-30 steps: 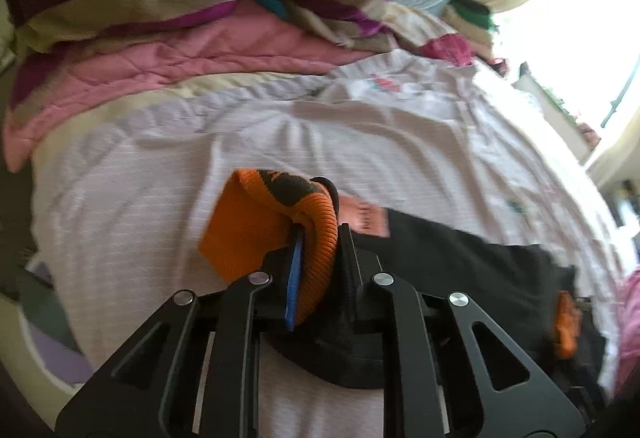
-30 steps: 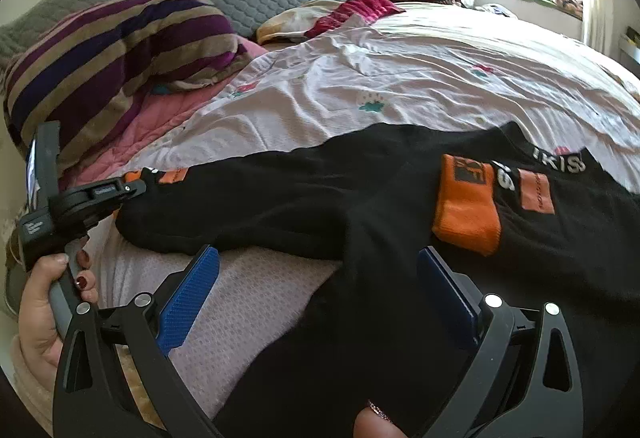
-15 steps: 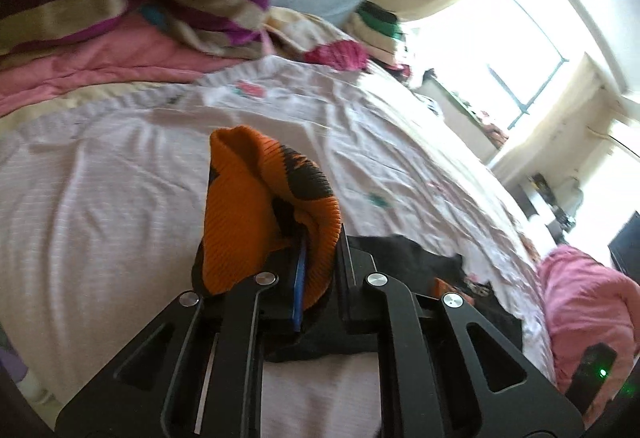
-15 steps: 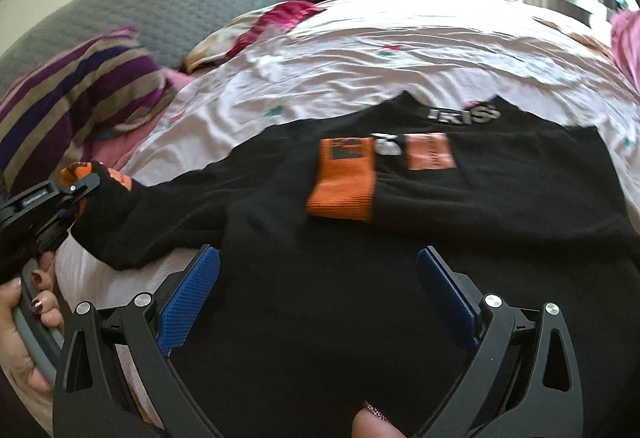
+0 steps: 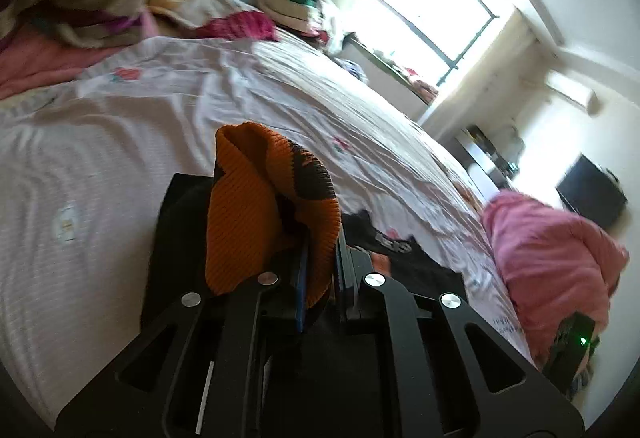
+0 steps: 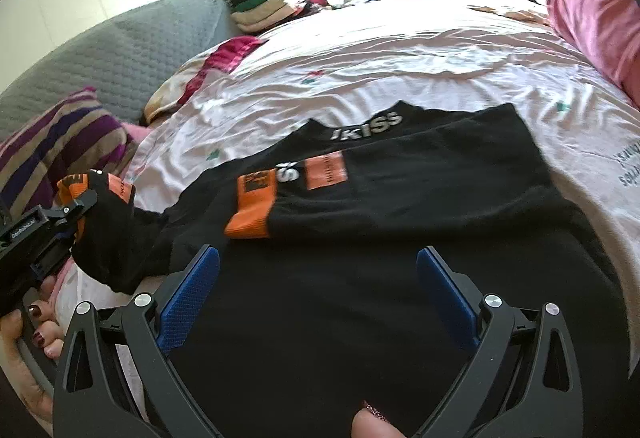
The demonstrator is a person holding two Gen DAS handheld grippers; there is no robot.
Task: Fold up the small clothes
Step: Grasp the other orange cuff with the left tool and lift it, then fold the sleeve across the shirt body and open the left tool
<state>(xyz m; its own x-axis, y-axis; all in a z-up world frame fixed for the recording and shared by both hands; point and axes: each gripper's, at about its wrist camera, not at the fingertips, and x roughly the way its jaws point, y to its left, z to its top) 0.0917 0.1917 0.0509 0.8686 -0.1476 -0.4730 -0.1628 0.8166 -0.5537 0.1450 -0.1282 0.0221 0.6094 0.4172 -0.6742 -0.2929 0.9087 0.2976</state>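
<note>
A wide bed [image 6: 400,50] covered with a pale printed sheet fills both views. Spread flat on the bed near the camera lies a black sweater [image 6: 420,206] with orange patches and white lettering at its collar. One sleeve is already folded across the chest, its orange cuff [image 6: 254,212] resting on the black fabric. The other sleeve [image 6: 120,238] is lifted off the sheet at the sweater's left side.

The left gripper [image 5: 320,270] has its jaws clenched on that sleeve's orange ribbed cuff [image 5: 256,214], which bunches up above the jaws. The right gripper [image 6: 316,290] hovers over the sweater's lower body with its blue-padded jaws spread wide apart, grasping nothing.

The step in hand appears to be folding this second sleeve inward. To do it well, the cuff would likely be carried across the chest and laid beside the first cuff, keeping the sleeve taut and flat, while the free gripper could pin the body so it does not drag.

No containers are visible in either view.
</note>
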